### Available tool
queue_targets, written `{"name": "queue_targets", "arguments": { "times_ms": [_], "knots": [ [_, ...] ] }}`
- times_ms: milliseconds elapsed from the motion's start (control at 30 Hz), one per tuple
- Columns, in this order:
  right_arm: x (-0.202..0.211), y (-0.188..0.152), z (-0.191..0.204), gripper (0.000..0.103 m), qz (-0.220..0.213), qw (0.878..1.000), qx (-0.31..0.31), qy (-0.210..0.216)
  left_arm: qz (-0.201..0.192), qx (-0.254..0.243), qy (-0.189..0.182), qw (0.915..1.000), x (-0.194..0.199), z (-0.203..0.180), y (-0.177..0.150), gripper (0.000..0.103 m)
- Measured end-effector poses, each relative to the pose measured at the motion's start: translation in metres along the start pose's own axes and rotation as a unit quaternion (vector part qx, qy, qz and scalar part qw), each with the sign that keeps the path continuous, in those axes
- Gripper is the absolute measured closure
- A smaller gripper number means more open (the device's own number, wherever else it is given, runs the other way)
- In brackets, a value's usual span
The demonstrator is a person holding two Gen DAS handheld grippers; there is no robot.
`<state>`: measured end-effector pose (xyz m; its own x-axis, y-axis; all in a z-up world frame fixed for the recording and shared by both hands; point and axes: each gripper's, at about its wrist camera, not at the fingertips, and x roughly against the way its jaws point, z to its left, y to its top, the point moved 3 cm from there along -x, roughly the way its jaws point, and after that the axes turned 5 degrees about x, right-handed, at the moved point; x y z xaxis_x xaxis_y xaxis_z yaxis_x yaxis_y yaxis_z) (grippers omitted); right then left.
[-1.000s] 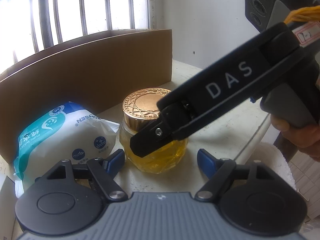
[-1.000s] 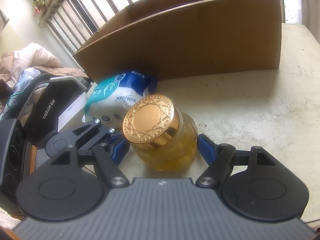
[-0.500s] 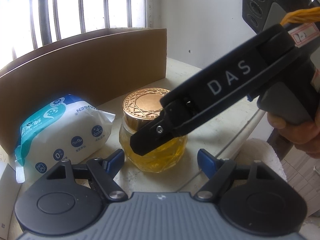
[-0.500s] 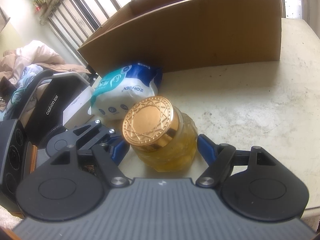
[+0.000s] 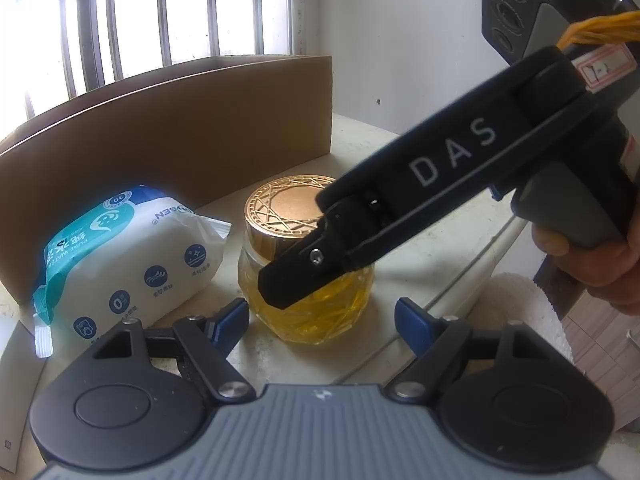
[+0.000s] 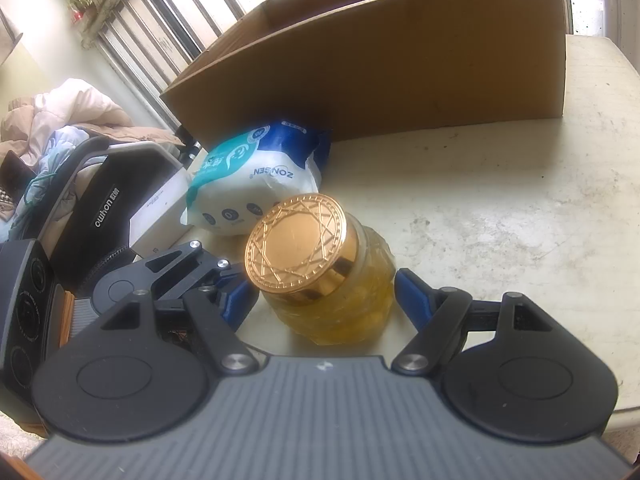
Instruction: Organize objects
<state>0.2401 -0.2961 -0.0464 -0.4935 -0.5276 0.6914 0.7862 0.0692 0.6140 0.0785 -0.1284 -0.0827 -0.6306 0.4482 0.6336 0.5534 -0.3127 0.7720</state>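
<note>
Jar [image 5: 308, 280] w/ gold lid, left wrist view: stands on the table [image 5: 400, 184] beside the wipes pack [image 5: 128, 256], just ahead of the left gripper [image 5: 322, 318], whose jaws gape apart w/ nothing between, same as a sec ago; the right gripper's black finger crosses the jar's front, and the pack has slid a bit toward centre. Right wrist view: right gripper [image 6: 326, 300] straddles the jar [image 6: 332, 276], jaws mid-wide, pads close but grip can't be told; cardboard box [image 6: 380, 64] behind, view barely shifted.

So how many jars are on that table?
1: a glass jar of yellow liquid with a gold lid, beside the white wipes pack. The cardboard box's inside is hidden.
</note>
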Motion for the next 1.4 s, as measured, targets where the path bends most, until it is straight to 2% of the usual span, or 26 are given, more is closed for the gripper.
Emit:
{"name": "queue_targets", "arguments": {
  "times_ms": [833, 1100, 1400],
  "knots": [
    [-0.003, 0.001, 0.002, 0.027, 0.003, 1.000, 0.008, -0.006, -0.002, -0.005, 0.001, 1.0000, 0.003, -0.001, -0.001, 0.023],
    [-0.005, 0.003, 0.001, 0.027, 0.003, 1.000, 0.013, -0.008, -0.012, -0.010, 0.010, 0.9998, 0.001, 0.003, 0.000, 0.023],
    [-0.006, 0.005, 0.001, 0.027, 0.006, 1.000, 0.011, -0.010, -0.021, -0.002, 0.004, 0.9998, -0.010, 0.007, 0.004, 0.023]
  ]
}}
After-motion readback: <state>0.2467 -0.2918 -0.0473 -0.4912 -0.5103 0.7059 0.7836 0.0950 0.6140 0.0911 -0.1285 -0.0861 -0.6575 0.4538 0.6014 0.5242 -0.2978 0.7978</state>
